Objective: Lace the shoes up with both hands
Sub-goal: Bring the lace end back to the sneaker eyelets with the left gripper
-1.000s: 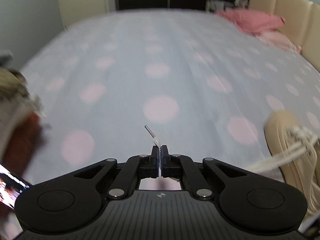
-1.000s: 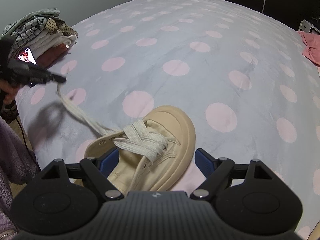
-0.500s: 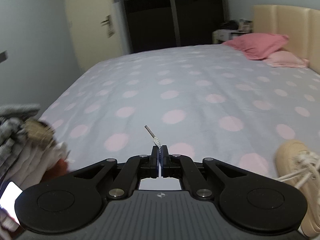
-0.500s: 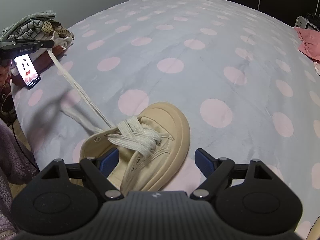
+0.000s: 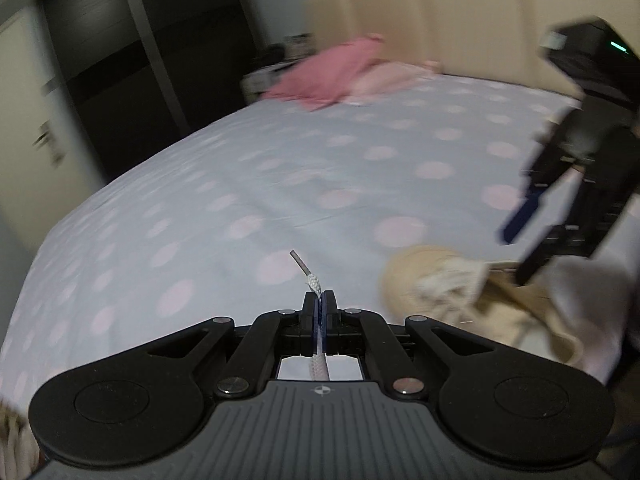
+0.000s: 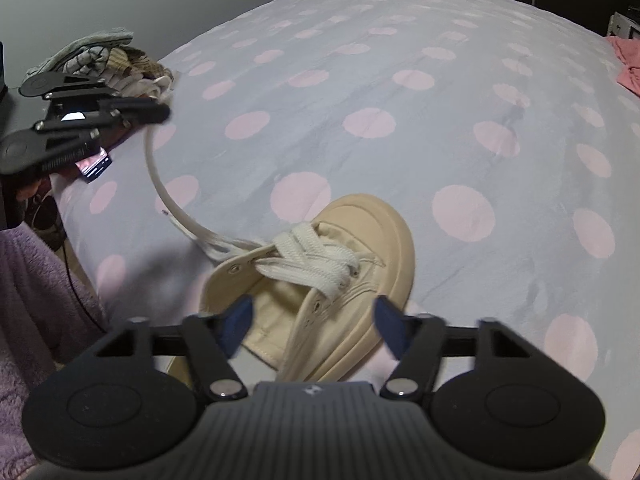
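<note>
A beige canvas shoe (image 6: 360, 240) lies on the polka-dot bed cover (image 6: 400, 80), its white lace crossed over the front eyelets. One lace end (image 6: 160, 184) curves slackly up to the left gripper (image 6: 162, 112), which is shut on it. In the left wrist view the aglet (image 5: 300, 262) sticks out past the left gripper (image 5: 319, 300). The right gripper (image 6: 315, 322) hovers over the rear of the shoe. Its jaws are closing, with the shoe's eyelet side between the blue pads (image 6: 240, 320), which do not press on it. The left wrist view shows the right gripper (image 5: 520, 240) above the shoe (image 5: 420, 272).
A pile of folded clothes (image 6: 100, 56) and a lit phone (image 6: 94, 162) sit at the bed's left edge. Purple fleece fabric (image 6: 24, 300) hangs beside them. Pink pillows (image 5: 340, 72) lie by the beige headboard (image 5: 460, 20). A dark wardrobe (image 5: 120, 60) stands beyond the bed.
The left gripper moved and rolled with the lace end, so the lace went from taut to a slack curve. The right gripper's jaws have narrowed around the shoe.
</note>
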